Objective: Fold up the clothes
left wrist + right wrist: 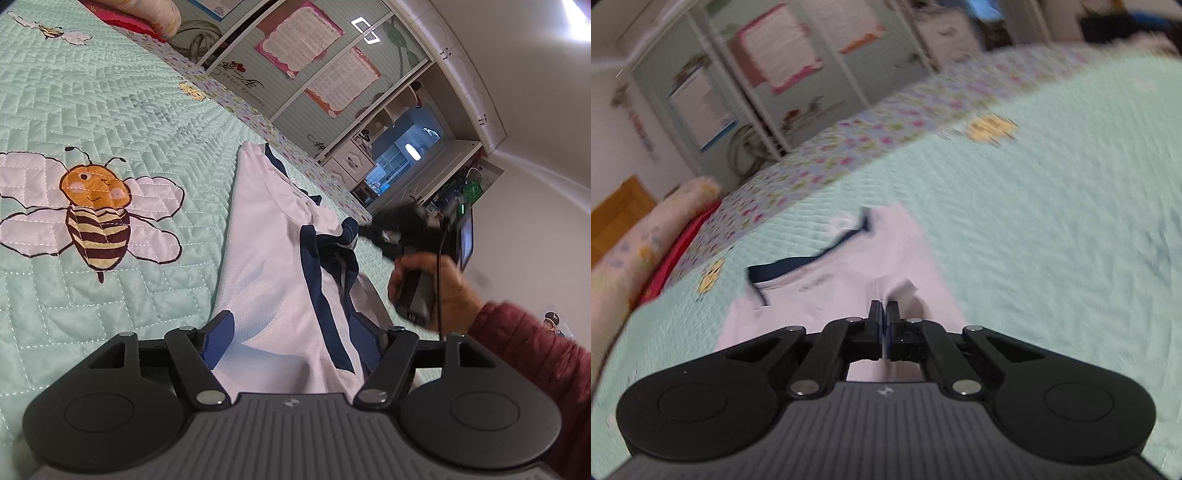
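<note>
Your right gripper [884, 314] is pinched tight on the white shirt [849, 273], seemingly for folding; left gripper [291, 332] wide astride its hem at 6 o'clock, steadying.

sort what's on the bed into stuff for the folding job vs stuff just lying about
For the job:
- white and navy shirt
- right hand-held gripper, shut on the shirt
- left hand-held gripper, jaws wide

Lying about:
- bee quilt
- pillows
- wardrobe posters

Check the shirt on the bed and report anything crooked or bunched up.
The white shirt is not flat: its navy-trimmed right side is crumpled and twisted over itself near the right gripper. The bedspread looks smooth.
</note>
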A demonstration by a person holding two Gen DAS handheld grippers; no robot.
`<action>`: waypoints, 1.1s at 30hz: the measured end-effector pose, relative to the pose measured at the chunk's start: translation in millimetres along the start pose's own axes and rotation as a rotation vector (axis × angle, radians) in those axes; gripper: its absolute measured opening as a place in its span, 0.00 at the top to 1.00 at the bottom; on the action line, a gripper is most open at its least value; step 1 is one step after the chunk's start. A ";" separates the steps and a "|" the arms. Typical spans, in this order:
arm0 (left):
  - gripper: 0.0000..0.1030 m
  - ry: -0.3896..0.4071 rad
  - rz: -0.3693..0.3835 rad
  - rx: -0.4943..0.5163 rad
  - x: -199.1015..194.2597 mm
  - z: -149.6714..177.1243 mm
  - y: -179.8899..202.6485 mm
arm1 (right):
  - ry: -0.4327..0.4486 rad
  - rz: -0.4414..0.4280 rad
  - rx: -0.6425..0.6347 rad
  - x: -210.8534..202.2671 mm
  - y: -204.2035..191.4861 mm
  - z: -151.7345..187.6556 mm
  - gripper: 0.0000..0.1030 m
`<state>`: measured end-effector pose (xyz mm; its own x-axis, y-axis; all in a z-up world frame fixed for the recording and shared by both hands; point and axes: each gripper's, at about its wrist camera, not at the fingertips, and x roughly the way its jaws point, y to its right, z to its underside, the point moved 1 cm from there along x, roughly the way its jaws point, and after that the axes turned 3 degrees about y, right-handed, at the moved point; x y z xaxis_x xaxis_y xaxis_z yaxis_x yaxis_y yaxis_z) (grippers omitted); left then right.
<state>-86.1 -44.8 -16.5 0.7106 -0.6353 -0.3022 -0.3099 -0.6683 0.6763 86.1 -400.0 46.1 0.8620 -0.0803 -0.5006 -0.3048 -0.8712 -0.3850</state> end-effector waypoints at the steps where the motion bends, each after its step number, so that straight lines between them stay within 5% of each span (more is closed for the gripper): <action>1: 0.30 0.000 0.000 -0.001 0.0 -0.2 -0.1 | -0.001 -0.004 -0.064 0.2 -17.7 -1.8 1.00; 10: 0.30 -0.003 0.003 -0.001 0.8 -0.7 -0.7 | -0.056 -0.064 -0.588 32.1 -178.0 40.6 1.00; 12: 0.30 -0.004 0.003 0.000 0.8 -0.9 -0.8 | -0.095 -0.056 -0.636 47.1 -189.3 52.5 0.91; 13: 0.30 -0.004 0.004 0.000 0.9 -0.9 -0.8 | -0.115 -0.052 -0.660 54.6 -194.9 58.4 0.78; 18: 0.27 -0.004 0.010 -0.001 1.7 -0.9 -0.8 | -0.046 -0.189 -0.443 31.8 -165.2 42.2 0.68; 21: 0.27 -0.004 0.012 0.000 2.1 -0.8 -0.6 | -0.014 -0.155 -0.405 25.2 -146.3 31.4 0.65; 28: 0.27 -0.002 0.011 0.001 3.3 -1.1 -0.5 | -0.043 -0.175 -0.576 41.9 -158.8 51.8 0.66; 30: 0.26 -0.002 0.012 0.001 3.5 -1.1 -0.8 | -0.041 -0.146 -0.657 46.3 -167.7 61.6 0.81; 31: 0.26 -0.002 0.012 0.001 3.6 -1.2 -0.8 | -0.045 -0.151 -0.674 47.7 -170.5 64.5 1.00; 33: 0.26 -0.002 0.013 0.000 3.0 -0.6 -0.9 | -0.034 -0.128 -0.724 48.4 -176.0 70.3 1.00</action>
<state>-83.2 -45.9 -17.7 0.7052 -0.6449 -0.2945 -0.3194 -0.6598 0.6801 152.9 -216.5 35.1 0.8563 0.0485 -0.5142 0.1518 -0.9752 0.1609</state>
